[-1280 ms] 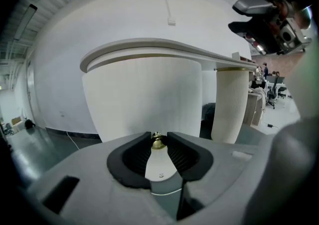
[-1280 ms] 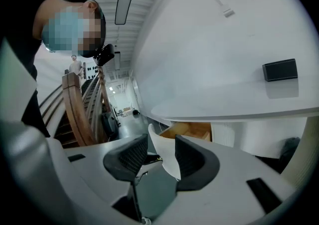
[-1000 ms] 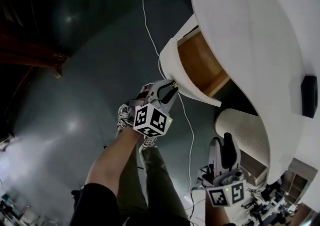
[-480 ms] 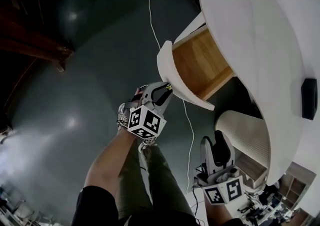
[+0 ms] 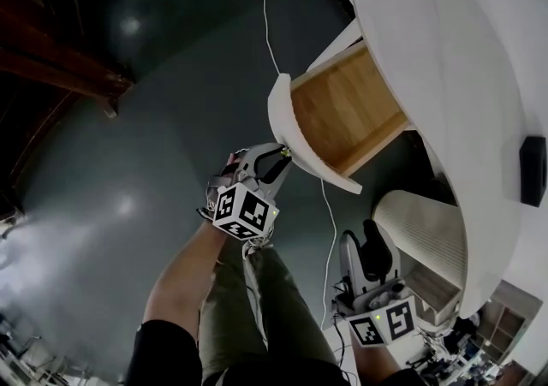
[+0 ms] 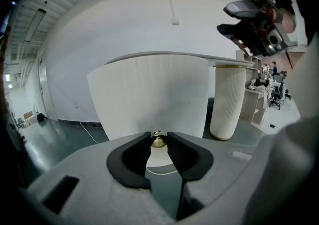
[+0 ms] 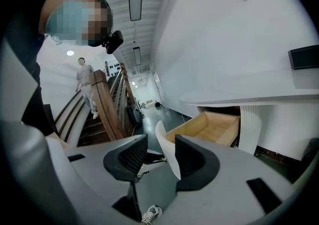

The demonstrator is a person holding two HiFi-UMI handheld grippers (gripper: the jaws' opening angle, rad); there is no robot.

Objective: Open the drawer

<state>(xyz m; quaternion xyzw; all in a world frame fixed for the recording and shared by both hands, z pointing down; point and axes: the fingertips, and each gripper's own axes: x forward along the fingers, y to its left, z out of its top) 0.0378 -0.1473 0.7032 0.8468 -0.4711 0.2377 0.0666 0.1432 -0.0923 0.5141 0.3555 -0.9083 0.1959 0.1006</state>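
The drawer (image 5: 347, 110) stands pulled out from under the white tabletop (image 5: 445, 76), its wooden inside showing. On its curved white front (image 5: 287, 123) sits a small brass knob (image 6: 158, 142). My left gripper (image 5: 280, 157) is shut on that knob, and in the left gripper view both black pads (image 6: 137, 153) press its sides with the left gripper (image 6: 158, 144) pointing at the front panel (image 6: 149, 94). My right gripper (image 5: 366, 237) hangs lower right beside the fluted table leg (image 5: 424, 222), open and empty. In the right gripper view the right gripper (image 7: 161, 148) looks toward the drawer (image 7: 209, 126).
A white cable (image 5: 272, 50) runs across the dark glossy floor (image 5: 154, 119) under the drawer. A wooden staircase (image 7: 107, 112) with a person (image 7: 85, 87) on it lies beyond. A dark box (image 5: 532, 172) sits on the tabletop. My legs and shoe (image 5: 214, 196) are below the left gripper.
The drawer has slid further out of the table, showing more wood. My left gripper moved back with the knob in it. The right gripper drifted slightly, still open.
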